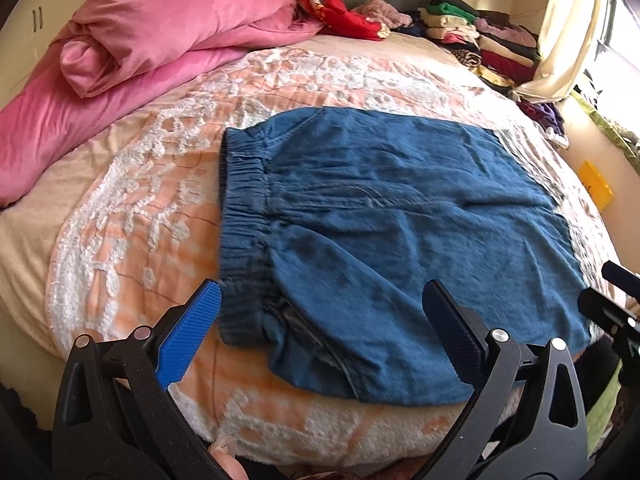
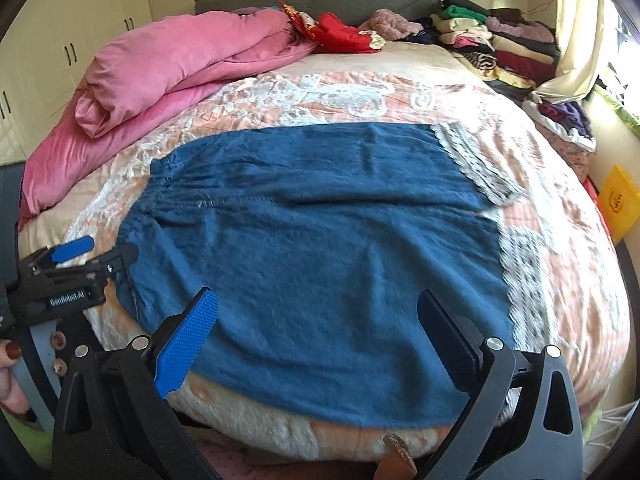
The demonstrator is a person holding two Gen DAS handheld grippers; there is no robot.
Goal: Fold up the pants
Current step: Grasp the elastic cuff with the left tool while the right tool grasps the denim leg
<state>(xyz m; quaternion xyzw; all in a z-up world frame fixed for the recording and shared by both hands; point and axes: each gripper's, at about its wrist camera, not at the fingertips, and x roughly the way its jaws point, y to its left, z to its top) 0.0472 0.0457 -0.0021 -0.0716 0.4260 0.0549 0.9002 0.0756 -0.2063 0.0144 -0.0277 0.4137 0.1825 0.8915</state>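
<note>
While the blue pants [image 1: 380,232] lie flat on the bed [image 1: 132,216], the left gripper [image 1: 320,332] hangs wide apart over their waistband corner. The right gripper [image 2: 316,340] hangs wide apart over the near pant leg. Neither holds any cloth.

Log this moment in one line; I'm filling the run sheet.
pants: flat on bed | left gripper: open | right gripper: open | fold: not started

Daylight is admitted from the window [image 2: 624,40] at far right, where glare is blown out. Strong fisheye curvature and dark corner vignetting are noted; slight softness throughout.
</note>
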